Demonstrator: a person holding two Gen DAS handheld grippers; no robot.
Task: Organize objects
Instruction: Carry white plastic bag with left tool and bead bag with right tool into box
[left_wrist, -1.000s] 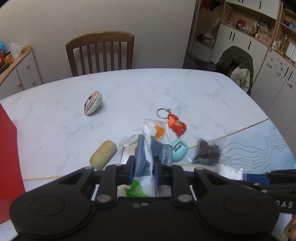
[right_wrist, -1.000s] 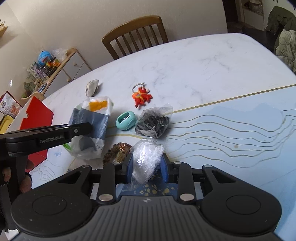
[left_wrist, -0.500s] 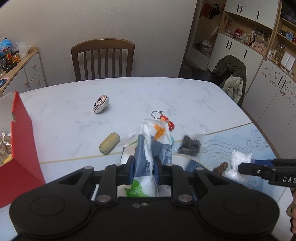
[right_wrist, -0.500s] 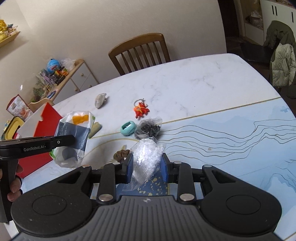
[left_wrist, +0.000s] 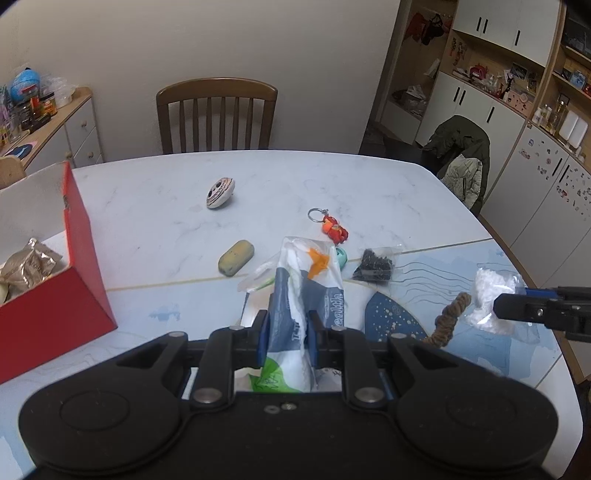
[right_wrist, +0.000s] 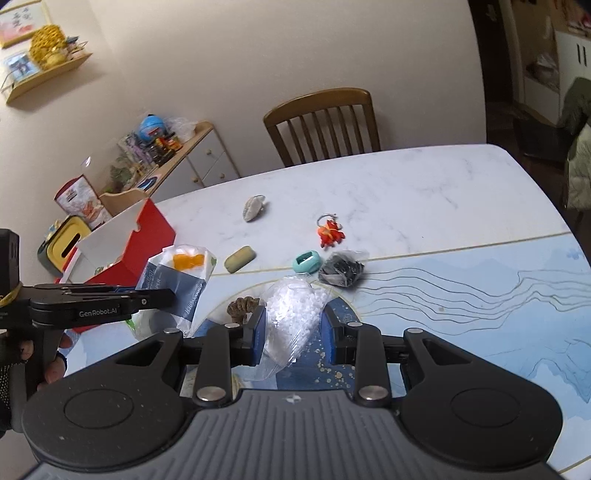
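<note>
The left tongs (left_wrist: 287, 338) are clamped on a white, grey and green plastic packet (left_wrist: 303, 291), held above the desk (left_wrist: 147, 206). The right tongs (right_wrist: 293, 334) are clamped on a clear bag of white granules (right_wrist: 295, 314), also lifted off the desk. On the left edge of the desk stands an open red box (left_wrist: 70, 266) with a crinkled foil pack (left_wrist: 27, 264) inside. On the desk lie a striped shell-like object (left_wrist: 220, 192), a yellowish oblong piece (left_wrist: 236, 257), an orange keychain figure (left_wrist: 334, 230), a teal sharpener (right_wrist: 306, 261), a small bag of dark bits (left_wrist: 373, 264) and a brown twisted rope piece (left_wrist: 448, 319). A wooden chair (left_wrist: 216, 114) stands at the far side
</note>
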